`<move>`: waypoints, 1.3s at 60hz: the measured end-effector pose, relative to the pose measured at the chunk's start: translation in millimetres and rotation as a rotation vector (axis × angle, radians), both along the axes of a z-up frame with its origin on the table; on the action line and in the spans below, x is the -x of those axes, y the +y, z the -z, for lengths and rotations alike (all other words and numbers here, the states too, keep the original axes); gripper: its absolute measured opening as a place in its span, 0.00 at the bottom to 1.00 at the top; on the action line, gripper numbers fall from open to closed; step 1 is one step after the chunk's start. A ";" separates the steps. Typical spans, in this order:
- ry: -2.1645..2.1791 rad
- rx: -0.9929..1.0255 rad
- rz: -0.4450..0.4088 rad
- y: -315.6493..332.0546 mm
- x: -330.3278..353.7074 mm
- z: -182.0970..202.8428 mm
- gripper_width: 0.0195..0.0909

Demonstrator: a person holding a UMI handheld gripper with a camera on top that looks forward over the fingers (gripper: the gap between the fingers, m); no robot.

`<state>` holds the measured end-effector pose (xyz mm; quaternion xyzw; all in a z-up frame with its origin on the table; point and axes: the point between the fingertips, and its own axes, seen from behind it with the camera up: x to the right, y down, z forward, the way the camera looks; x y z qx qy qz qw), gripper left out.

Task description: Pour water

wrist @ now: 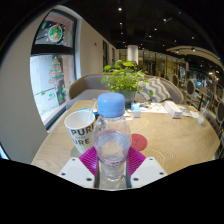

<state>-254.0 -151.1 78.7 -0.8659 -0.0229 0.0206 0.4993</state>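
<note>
**Bottle sitting right in the gripper, mug next to it**

Nearest thing first: the hand-held gripper has its two fingers either side of a clear plastic water bottle with a light blue cap. The pink pads show on both sides of the bottle's lower body and look like they're right up against it, so I'd call it closed on the bottle, fingers only as far apart as the bottle is wide. The bottle stands upright and the cap is on. You can see through the plastic, but I honestly can't tell how much water is in it.

Just beside the bottle, on its left and a touch further back, there's a white mug with dark lettering, "PUR" being all I can read since the bottle cuts off the rest. Both sit on a light wooden worktop. There's a small pink round thing on the wood just right of the bottle, can't make out what it is.

Further back on the same worktop is a leafy green plant, with its pot mostly hidden behind the bottle cap. Beyond that, some white stuff lying on the far end, too small to identify. On the left wall there's a window, and the background is a dim room with ceiling lights.
</note>
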 end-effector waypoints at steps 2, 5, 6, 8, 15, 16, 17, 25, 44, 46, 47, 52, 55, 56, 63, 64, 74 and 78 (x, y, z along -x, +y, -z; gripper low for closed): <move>-0.015 -0.006 -0.001 -0.4 -0.5 -4.8 0.22; -0.042 -0.009 -0.006 -0.6 -2.1 -11.8 0.22; -0.052 -0.009 -0.008 -0.5 -2.8 -14.2 0.22; -0.073 -0.010 -0.013 -1.7 -5.6 -21.4 0.22; -0.189 -0.017 0.010 10.1 -23.3 -45.8 0.22; -0.209 -0.018 0.011 11.4 -27.1 -50.7 0.22; -0.233 -0.018 0.012 13.7 -30.3 -54.8 0.22; -0.473 -0.043 0.004 42.2 -53.1 -91.1 0.22; -1.330 -0.060 -0.190 105.4 -54.8 -119.3 0.21; -1.421 -0.063 -0.218 107.6 -51.0 -120.3 0.21; -1.461 -0.067 -0.231 108.4 -49.2 -120.6 0.21; -1.633 -0.044 -0.289 113.2 -47.2 -114.5 0.21; -1.691 -0.011 -0.304 113.5 -51.1 -109.8 0.21; -1.704 0.003 -0.307 113.4 -53.1 -107.8 0.21; -1.779 0.031 -0.363 114.5 -52.9 -98.7 0.21; -1.793 0.022 -0.371 114.5 -51.0 -100.0 0.22; -1.801 0.008 -0.386 115.9 -49.2 -100.0 0.22; -1.766 0.008 -0.384 116.9 -49.3 -100.4 0.22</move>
